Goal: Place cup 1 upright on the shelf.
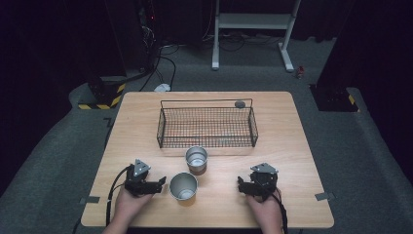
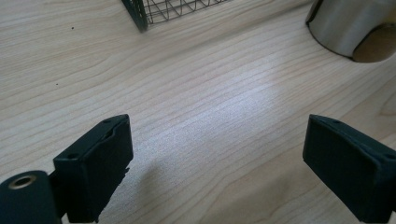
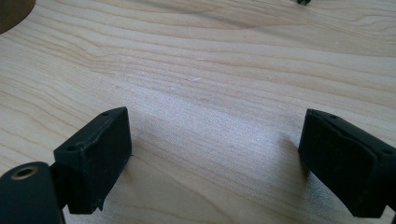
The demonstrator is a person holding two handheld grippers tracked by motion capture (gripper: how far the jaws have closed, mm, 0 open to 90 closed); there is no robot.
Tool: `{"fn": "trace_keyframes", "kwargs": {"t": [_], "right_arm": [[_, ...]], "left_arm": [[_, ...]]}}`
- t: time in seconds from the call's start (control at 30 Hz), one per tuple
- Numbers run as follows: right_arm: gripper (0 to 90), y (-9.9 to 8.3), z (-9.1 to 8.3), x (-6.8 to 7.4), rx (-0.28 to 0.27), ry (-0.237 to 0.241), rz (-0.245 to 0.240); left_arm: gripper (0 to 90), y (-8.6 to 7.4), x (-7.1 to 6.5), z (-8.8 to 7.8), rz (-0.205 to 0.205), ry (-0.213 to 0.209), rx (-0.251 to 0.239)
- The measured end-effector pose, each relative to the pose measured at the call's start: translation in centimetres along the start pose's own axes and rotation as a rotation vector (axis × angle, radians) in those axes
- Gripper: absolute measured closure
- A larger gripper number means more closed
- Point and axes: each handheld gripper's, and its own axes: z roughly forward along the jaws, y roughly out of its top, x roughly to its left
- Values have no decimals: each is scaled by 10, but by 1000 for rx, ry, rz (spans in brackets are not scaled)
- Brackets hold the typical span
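Two shiny metal cups stand upright on the wooden table [image 1: 292, 146]: one [image 1: 197, 159] just in front of the black wire basket [image 1: 207, 126], the other [image 1: 183, 186] nearer the front edge. My left gripper [image 1: 158, 183] rests low on the table just left of the nearer cup, pointing toward it. Its jaws stand open [image 2: 217, 158] over bare wood; a metal cup [image 2: 345, 28] and the basket's corner [image 2: 149, 11] lie ahead. My right gripper [image 1: 241, 184] sits at the front right, pointing left, open [image 3: 215, 158] with nothing between its pads.
The basket holds nothing that I can make out. A small dark round object [image 1: 239, 104] lies by its far right corner. Bare wood stretches between the cups and the right gripper. A white stand [image 1: 253, 22] is on the floor beyond the table.
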Motion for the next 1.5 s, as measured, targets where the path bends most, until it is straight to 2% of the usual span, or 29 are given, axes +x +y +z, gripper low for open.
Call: {"fn": "trace_keyframes", "kwargs": {"t": [0.3,0.37,0.63,0.9,1.17,1.5], "right_arm": [[94,0,0,0,0,0,0],[94,0,0,0,0,0,0],[95,0,0,0,0,-1,0],[96,0,0,0,-2,-1,-1],[96,0,0,0,-2,-1,1],[96,0,0,0,-3,-3,4]], "left_arm": [[77,2,1,-4,0,-34,-13],[78,2,1,-5,13,-35,-13],[77,4,1,-9,12,-50,-36],[77,3,1,-10,-12,-61,-47],[77,4,2,-12,-14,-80,-53],[68,9,4,-19,-9,-64,-74]]}}
